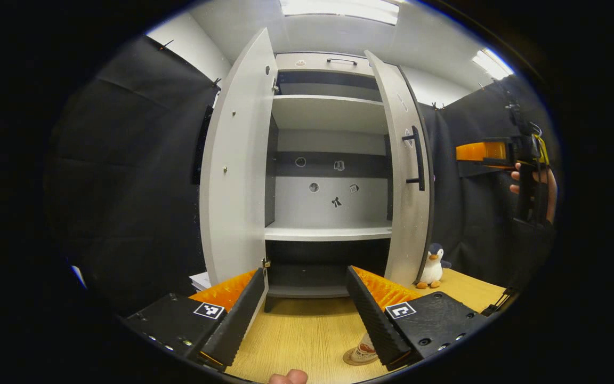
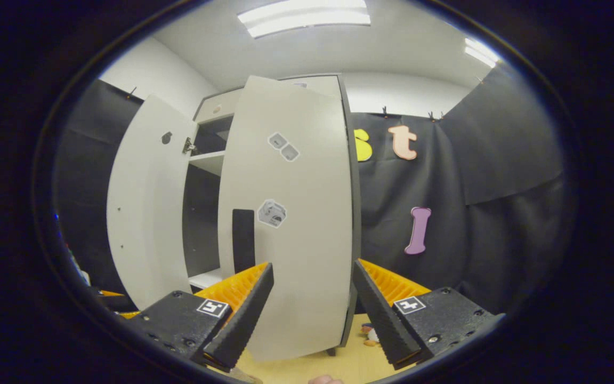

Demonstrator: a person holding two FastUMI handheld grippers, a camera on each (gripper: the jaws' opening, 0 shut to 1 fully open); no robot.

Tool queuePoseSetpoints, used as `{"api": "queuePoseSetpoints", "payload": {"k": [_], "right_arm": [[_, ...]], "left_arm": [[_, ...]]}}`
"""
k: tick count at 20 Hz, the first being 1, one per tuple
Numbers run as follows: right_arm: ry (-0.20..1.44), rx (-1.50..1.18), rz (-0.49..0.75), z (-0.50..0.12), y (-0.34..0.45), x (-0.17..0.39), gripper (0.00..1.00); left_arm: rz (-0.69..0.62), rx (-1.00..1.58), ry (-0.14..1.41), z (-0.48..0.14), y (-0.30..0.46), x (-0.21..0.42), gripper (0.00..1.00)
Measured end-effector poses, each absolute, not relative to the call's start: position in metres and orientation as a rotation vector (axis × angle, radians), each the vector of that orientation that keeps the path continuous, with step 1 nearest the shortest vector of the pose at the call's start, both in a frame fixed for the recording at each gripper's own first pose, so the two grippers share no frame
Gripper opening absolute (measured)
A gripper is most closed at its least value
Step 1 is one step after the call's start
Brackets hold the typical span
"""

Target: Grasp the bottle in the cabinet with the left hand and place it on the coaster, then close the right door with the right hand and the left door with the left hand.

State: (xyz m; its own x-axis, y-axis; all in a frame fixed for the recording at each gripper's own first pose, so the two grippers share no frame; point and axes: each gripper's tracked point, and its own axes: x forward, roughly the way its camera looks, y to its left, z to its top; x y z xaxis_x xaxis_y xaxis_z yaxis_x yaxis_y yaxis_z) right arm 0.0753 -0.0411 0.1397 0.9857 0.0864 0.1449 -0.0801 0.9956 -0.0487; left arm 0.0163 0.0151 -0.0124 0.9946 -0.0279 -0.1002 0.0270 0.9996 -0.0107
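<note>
1. In the left gripper view, the left gripper (image 1: 307, 314) is held low over the wooden worktop (image 1: 307, 330), in front of the cabinet (image 1: 328, 160). Its jaws stand wide apart and grasp nothing.
2. Both doors of the cabinet are open. The left door (image 1: 235, 160) stands out toward the camera, and the right door (image 1: 405, 176), with its dark handle (image 1: 418, 158), is about half open.
3. The shelves (image 1: 328, 232) inside the cabinet carry nothing; small stickers are on the back wall.
4. The coaster (image 1: 359, 354) lies on the worktop just beside the right finger of the left gripper, which hides part of it. Something pale stands on it, but it is too much covered to tell if it is the bottle.
5. A small toy penguin (image 1: 433, 266) stands on the worktop beside the right door.
6. Far at the right of this view, a hand (image 1: 533, 186) holds the right gripper up.
7. In the right gripper view, the right gripper (image 2: 312, 314) faces the outer side of the right door (image 2: 291, 224). Its jaws are released and wide apart, touching nothing.
</note>
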Motion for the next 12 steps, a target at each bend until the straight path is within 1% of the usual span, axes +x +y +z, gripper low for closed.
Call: {"api": "queuePoseSetpoints", "payload": {"k": [1, 3, 4, 5, 6, 12], "right_arm": [[-0.159, -0.048, 0.075, 0.133, -0.040, 0.067, 0.98], [-0.165, -0.062, 0.048, 0.114, -0.039, 0.051, 0.97], [-0.162, -0.069, 0.038, 0.103, -0.037, 0.044, 0.98], [-0.160, -0.072, 0.028, 0.093, -0.034, 0.038, 0.98], [-0.152, -0.075, 0.023, 0.082, -0.032, 0.032, 0.98], [-0.071, -0.039, 0.029, 0.019, -0.014, 0.001, 0.98]], "left_arm": [[-0.030, -0.010, 0.099, -0.012, 0.014, 0.016, 0.98], [-0.035, -0.011, 0.100, -0.012, 0.010, 0.015, 0.98], [-0.040, -0.011, 0.101, -0.013, 0.008, 0.014, 0.94], [-0.044, -0.011, 0.103, -0.014, 0.006, 0.013, 0.97], [-0.049, -0.009, 0.103, -0.014, 0.004, 0.013, 0.94], [-0.081, -0.013, 0.115, -0.019, -0.008, 0.010, 0.94]]}}
